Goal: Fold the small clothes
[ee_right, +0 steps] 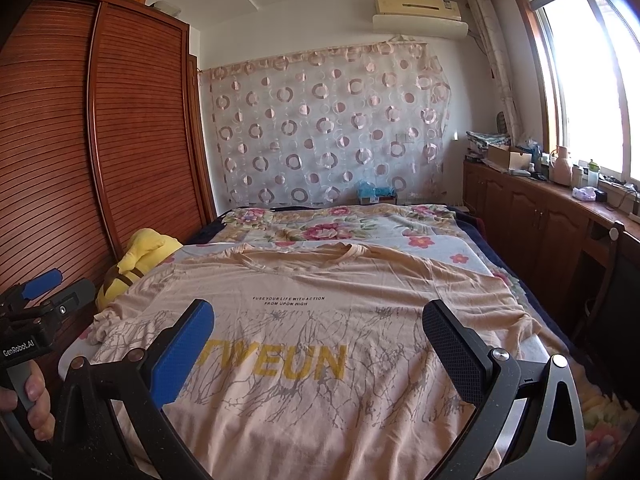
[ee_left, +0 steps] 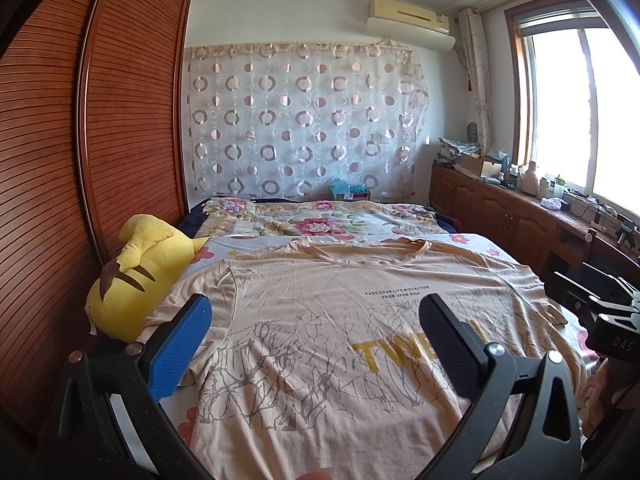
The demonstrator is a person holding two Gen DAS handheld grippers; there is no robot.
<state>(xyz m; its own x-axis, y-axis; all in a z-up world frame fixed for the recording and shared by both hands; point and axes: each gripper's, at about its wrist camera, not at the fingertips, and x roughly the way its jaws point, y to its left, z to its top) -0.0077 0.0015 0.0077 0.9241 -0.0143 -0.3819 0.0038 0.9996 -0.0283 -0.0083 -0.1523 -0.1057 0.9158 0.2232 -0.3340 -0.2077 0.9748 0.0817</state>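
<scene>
At six o'clock, the left gripper (ee_left: 314, 332) and right gripper (ee_right: 318, 338) are held wide apart, gripping nothing, above a wrinkled peach T-shirt (ee_right: 320, 320) spread flat on the floral bedsheet (ee_right: 452, 244); a yellow plush toy (ee_left: 136, 280) is seen at nine o'clock.

Daylight floods in from the window (ee_left: 580, 112) on the right, blown out to white glare in both views. The room is evenly bright, shadows soft, focus sharp throughout. Fisheye distortion bows the wardrobe (ee_right: 100, 120); corners fall to black vignette.
</scene>
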